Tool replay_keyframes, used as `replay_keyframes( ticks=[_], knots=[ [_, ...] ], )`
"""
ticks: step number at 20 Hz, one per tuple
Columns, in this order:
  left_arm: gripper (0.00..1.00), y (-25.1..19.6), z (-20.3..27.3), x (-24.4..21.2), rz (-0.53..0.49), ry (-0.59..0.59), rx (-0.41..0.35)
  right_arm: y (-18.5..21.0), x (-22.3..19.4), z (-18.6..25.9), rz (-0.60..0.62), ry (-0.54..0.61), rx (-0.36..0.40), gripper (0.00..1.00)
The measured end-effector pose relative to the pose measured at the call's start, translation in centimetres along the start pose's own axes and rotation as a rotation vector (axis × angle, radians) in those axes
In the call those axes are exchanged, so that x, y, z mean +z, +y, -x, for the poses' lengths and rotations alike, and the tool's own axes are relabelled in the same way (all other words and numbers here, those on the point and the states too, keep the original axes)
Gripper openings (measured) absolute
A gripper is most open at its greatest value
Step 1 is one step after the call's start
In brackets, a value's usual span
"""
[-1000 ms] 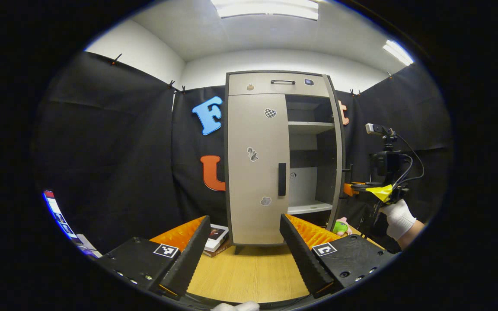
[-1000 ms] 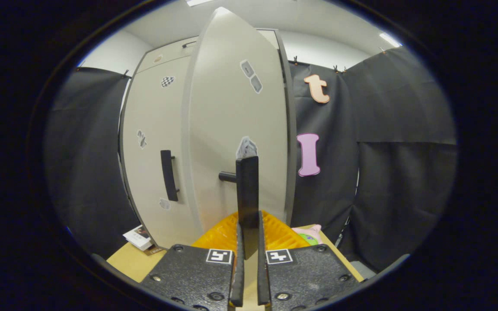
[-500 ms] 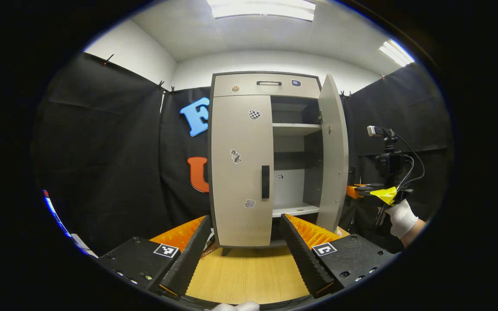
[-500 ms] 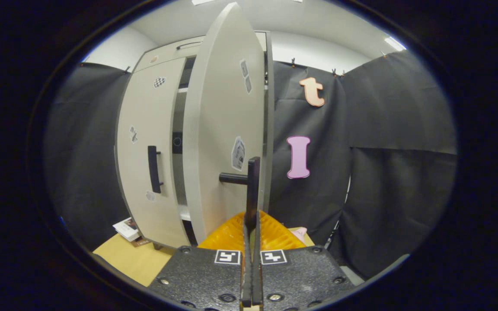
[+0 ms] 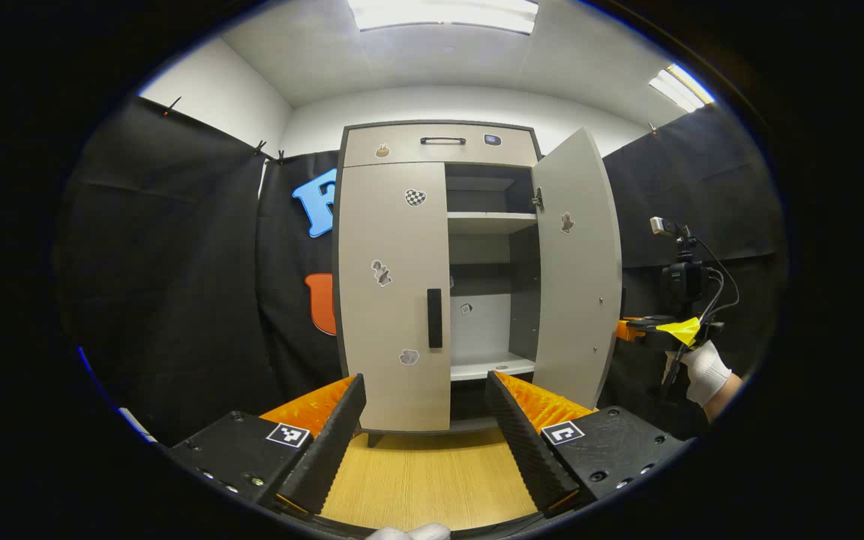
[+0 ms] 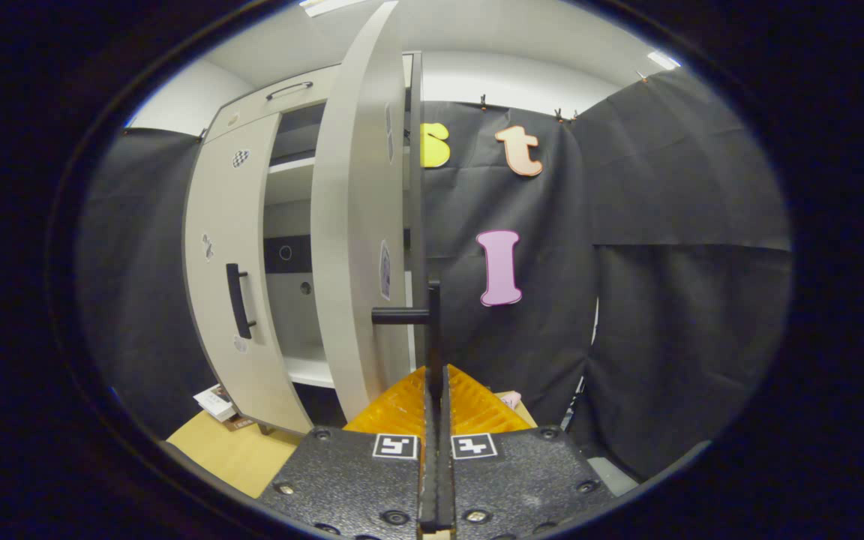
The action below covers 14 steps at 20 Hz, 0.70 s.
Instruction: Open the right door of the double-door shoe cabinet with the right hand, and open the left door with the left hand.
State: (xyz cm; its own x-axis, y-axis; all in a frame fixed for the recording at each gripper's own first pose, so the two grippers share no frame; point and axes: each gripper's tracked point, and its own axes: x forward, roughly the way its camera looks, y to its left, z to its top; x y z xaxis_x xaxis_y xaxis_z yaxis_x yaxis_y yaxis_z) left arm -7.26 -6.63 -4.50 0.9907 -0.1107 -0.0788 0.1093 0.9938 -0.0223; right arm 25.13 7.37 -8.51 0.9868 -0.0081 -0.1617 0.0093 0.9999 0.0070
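standing at the far end of a wooden tabletop (image 5: 424, 480), the shoe cabinet (image 5: 439, 142) is backing onto the booth's black cloth wall (image 5: 177, 262), with white room wall and ceiling light panels (image 5: 443, 13) showing above. right door (image 5: 576, 262) is swinging wide open, exposing shelves (image 5: 490, 221) inside; left door (image 5: 391, 292) is sitting closed with its dark handle (image 5: 434, 318) untouched. right gripper (image 6: 433, 390) is pinching the right door handle (image 6: 432, 330) with jaws pressed nearly together on it; in the left gripper view it is sitting right of the open door, held by a gloved hand (image 5: 704, 373). left gripper (image 5: 424, 420) is hovering over the near tabletop, jaws spread wide, well apart from the left door. a book (image 6: 216, 403) is lying on the tabletop by the cabinet's left foot.
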Motion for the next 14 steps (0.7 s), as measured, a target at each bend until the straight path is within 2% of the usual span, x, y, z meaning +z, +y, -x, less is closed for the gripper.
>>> replay_keyframes(
  ticks=[11,12,13,14],
  knots=[
    [0.96,-0.9,-0.3,0.3,0.006,-0.001,0.003,-1.4,0.6,0.0,-0.005,0.001,-0.011,0.06],
    [0.96,-0.8,-0.3,0.3,0.005,0.0,0.003,-1.7,0.8,0.1,-0.007,0.002,-0.029,0.17],
    [0.96,-0.4,-0.3,0.3,0.004,-0.001,0.004,-2.5,0.8,0.5,-0.005,0.0,-0.051,0.22],
    [0.96,-0.2,-0.4,0.4,0.004,-0.002,0.003,-3.0,0.9,1.0,-0.002,-0.002,-0.071,0.39]
  ],
)
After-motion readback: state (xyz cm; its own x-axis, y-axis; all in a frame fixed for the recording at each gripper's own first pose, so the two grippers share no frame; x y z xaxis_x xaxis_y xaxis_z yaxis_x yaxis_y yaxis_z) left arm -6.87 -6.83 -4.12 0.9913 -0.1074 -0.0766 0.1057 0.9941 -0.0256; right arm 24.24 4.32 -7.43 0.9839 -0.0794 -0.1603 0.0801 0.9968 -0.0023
